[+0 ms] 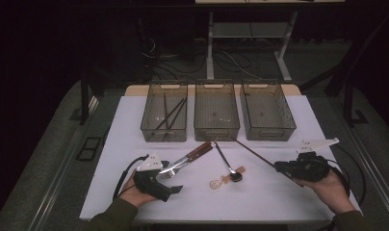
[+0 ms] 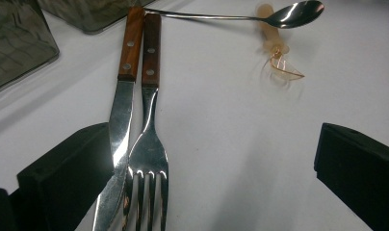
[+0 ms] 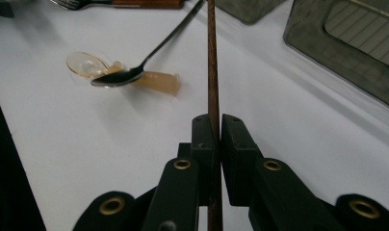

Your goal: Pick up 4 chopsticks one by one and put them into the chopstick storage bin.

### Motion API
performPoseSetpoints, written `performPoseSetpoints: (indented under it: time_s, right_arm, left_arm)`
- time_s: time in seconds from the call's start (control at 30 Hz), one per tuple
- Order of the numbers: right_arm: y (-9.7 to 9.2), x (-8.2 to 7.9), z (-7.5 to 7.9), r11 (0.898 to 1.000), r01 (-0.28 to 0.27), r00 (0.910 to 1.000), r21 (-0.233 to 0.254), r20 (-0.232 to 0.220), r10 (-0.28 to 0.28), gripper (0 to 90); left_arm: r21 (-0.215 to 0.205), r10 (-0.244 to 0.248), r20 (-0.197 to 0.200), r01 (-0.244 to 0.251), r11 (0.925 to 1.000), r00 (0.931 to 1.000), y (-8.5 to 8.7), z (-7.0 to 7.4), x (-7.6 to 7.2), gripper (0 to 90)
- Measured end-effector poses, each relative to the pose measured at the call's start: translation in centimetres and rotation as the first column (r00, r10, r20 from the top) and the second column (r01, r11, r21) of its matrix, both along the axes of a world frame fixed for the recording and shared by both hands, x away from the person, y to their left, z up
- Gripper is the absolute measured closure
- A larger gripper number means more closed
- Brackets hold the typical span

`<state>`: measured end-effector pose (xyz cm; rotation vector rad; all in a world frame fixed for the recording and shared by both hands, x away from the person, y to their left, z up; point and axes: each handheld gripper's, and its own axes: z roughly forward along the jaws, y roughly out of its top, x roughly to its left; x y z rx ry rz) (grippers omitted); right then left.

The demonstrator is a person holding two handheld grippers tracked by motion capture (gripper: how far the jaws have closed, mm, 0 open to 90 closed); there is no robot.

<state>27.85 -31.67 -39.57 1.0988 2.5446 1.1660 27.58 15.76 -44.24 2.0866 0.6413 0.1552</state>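
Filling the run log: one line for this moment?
right claw: shut on chopstick | left claw: open around knife, fork

each hand carries a black gripper: the left gripper (image 1: pixel 175 188) and the right gripper (image 1: pixel 277 167) have matte, blocky bodies. a pale grey three-cornered plate (image 1: pixel 150 163) sits atop the left one, and a similar plate (image 1: pixel 317 143) tops the right. a black cable (image 1: pixel 121 176) loops from the left gripper, and another cable (image 1: pixel 347 173) trails from the right. in the right gripper view the linkage arms bear brass-coloured rivets (image 3: pixel 182 164). the sleeves (image 1: pixel 110 217) are dark olive green.
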Motion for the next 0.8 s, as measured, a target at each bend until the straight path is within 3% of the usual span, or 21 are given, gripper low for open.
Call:
performPoseSetpoints:
  time_s: [0.4,0.8]
  right_arm:
    - [2.1,1.4,1.2,0.999,-0.006,0.9997,0.047,0.023,0.005,84.3]
    - [5.3,2.9,2.0,0.998,-0.034,0.9991,0.062,0.029,0.032,84.2]
  left_arm:
    - [0.001,-0.003,0.001,0.003,1.0000,1.0000,0.0,0.0,0.0,0.0]
    - [0.001,-0.004,-0.001,0.004,1.0000,1.0000,0.0,0.0,0.0,0.0]
